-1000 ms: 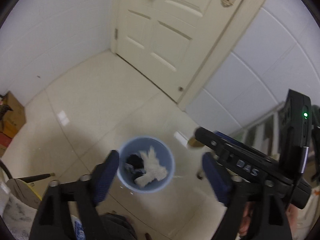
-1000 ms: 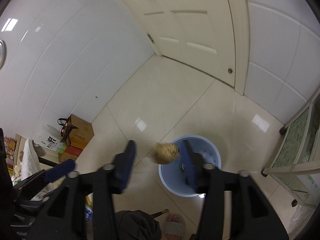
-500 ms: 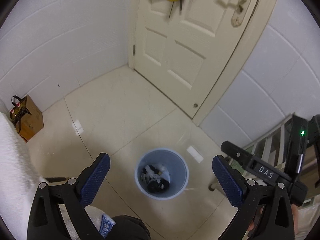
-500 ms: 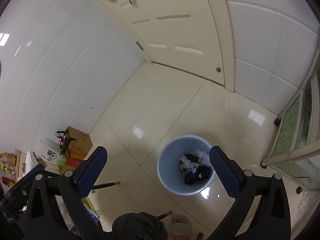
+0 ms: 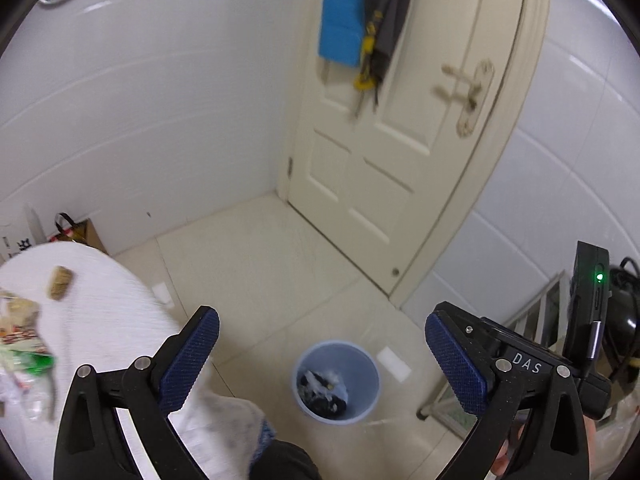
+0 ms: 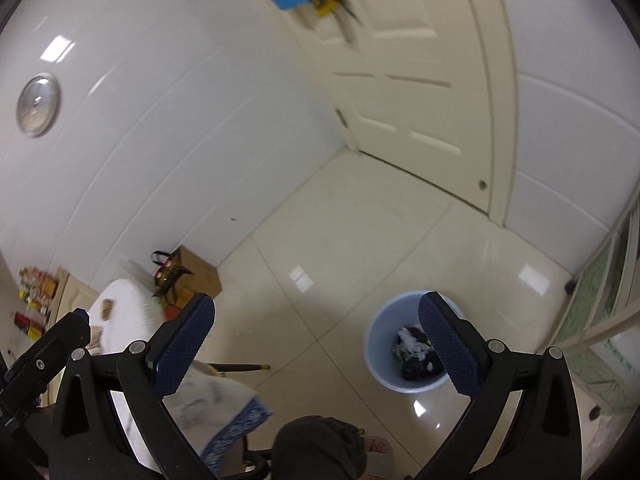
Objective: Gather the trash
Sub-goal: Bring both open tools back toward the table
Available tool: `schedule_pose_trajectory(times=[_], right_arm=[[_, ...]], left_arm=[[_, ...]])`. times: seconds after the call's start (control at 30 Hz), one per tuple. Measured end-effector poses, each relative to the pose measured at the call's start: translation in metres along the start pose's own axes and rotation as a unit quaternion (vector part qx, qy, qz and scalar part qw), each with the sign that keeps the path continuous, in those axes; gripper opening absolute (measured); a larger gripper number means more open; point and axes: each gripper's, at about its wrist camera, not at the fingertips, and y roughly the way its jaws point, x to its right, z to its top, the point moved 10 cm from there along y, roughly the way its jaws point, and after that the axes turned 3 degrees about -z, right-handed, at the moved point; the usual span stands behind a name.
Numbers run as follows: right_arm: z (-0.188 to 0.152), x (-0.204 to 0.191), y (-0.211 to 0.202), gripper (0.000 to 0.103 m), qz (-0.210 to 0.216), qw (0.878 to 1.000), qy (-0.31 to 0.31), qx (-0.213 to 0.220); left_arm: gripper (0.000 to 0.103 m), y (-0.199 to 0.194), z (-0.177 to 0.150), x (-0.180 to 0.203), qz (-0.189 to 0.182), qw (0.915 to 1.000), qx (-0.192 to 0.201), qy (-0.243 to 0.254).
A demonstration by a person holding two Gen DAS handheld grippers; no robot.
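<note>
A light blue bin [image 5: 336, 382] stands on the tiled floor with black and white trash inside; it also shows in the right wrist view [image 6: 384, 344]. My left gripper [image 5: 322, 354] is open and empty, high above the bin. My right gripper [image 6: 316, 346] is open and empty, its right finger [image 6: 444, 348] overlapping the bin in view. A white-clothed table [image 5: 92, 320] at the left carries a brown scrap [image 5: 60, 282] and blurred wrappers [image 5: 24, 344].
A cream door [image 5: 400, 152] with hanging blue and dark items stands ahead. A brown bag [image 6: 188, 276] sits by the white wall. A glass-topped stand [image 6: 600, 312] is at the right. My knee [image 6: 320, 448] and foot are below.
The right gripper opened and dropped a yellowish wad into the bin. Both grippers then rose and tilted up, so the bin looks smaller and the table has come into view.
</note>
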Motion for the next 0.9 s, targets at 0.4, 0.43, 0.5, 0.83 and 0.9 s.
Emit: schedule_pose_trajectory(times=[0.4,0.43,0.5,0.83,0.9], right_arm=[[-0.021,-0.144,-0.046,0.103,0.064,0.991,-0.118,0.022],[-0.025,-0.158,-0.048,0.103,0.070,0.989,-0.130,0.023],[-0.033,-0.180,-0.053,0.103,0.080,0.985,-0.150,0.024],[-0.085,-0.279,-0.062,0.103,0.119,0.963,-0.241,0.020],[-0.096,-0.295,-0.061,0.103,0.124,0.958,-0.258,0.018]], left_arm=[[0.102,-0.179,-0.053,-0.078,0.065,0.9930,0.092,-0.035],[0.102,-0.192,-0.061,-0.087,0.071,0.9918,0.098,-0.040],[0.102,-0.212,-0.074,-0.099,0.082,0.9899,0.105,-0.050],[0.102,-0.316,-0.143,-0.170,0.156,0.9721,0.139,-0.108],[0.102,-0.329,-0.159,-0.181,0.168,0.9682,0.141,-0.120]])
